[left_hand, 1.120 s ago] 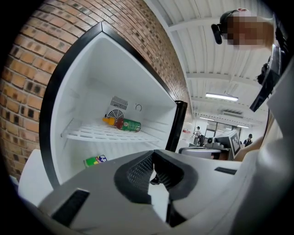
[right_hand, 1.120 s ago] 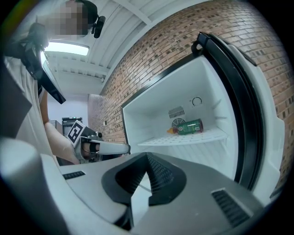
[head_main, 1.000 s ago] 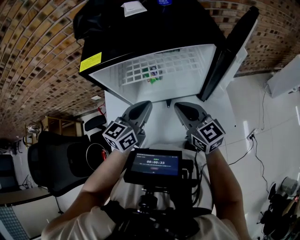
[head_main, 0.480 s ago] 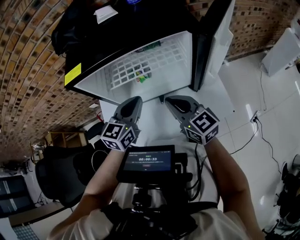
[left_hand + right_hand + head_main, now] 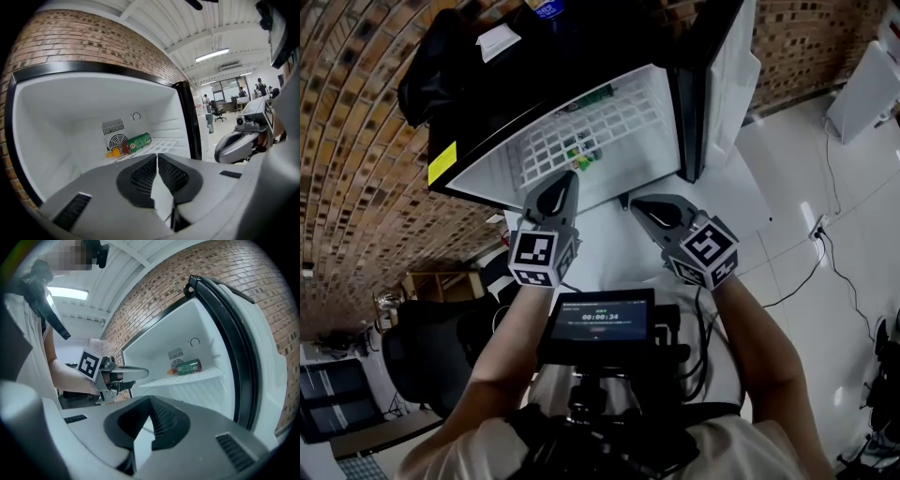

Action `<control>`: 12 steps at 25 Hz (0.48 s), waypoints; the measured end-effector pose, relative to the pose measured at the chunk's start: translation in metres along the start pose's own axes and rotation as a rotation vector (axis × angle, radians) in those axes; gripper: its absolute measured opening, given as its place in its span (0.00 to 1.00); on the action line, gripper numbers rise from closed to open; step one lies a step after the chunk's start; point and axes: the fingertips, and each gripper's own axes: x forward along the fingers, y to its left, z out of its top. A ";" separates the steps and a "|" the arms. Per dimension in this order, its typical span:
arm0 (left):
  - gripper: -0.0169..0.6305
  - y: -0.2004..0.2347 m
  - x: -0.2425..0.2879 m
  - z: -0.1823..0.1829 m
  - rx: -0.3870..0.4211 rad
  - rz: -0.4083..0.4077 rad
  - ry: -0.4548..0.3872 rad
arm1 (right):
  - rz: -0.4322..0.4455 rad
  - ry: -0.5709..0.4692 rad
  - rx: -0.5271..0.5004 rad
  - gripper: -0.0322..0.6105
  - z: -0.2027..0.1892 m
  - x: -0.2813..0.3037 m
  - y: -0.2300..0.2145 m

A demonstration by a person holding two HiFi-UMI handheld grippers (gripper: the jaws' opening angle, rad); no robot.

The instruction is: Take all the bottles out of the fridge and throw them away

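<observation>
Fridge [image 5: 492, 173]: door [image 5: 717, 75] swung wide, leaving the inside reachable.
Bottle [image 5: 133, 143]: green, on its side on the back shelf [image 5: 165, 142], untouched.
Left gripper [image 5: 565, 180]: jaws closed, empty; aimed into the opening, probably leading the reach.
Right gripper [image 5: 645, 208]: jaws closed, empty; level, outside.

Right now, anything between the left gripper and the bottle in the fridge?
Nothing visible. The door stands open, and the bottle lies alone on the wire shelf at the back; the left gripper, jaws shut, has open space ahead.
</observation>
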 end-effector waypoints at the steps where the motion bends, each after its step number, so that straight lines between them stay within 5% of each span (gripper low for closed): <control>1: 0.06 -0.003 0.001 0.002 0.004 -0.004 -0.001 | 0.001 -0.001 0.000 0.06 0.000 -0.001 -0.002; 5: 0.06 -0.005 0.004 0.008 0.056 -0.005 -0.005 | -0.003 -0.001 0.003 0.06 0.000 -0.004 -0.007; 12: 0.06 0.016 0.020 0.036 0.358 0.093 0.011 | -0.001 -0.001 0.011 0.06 -0.002 -0.003 -0.009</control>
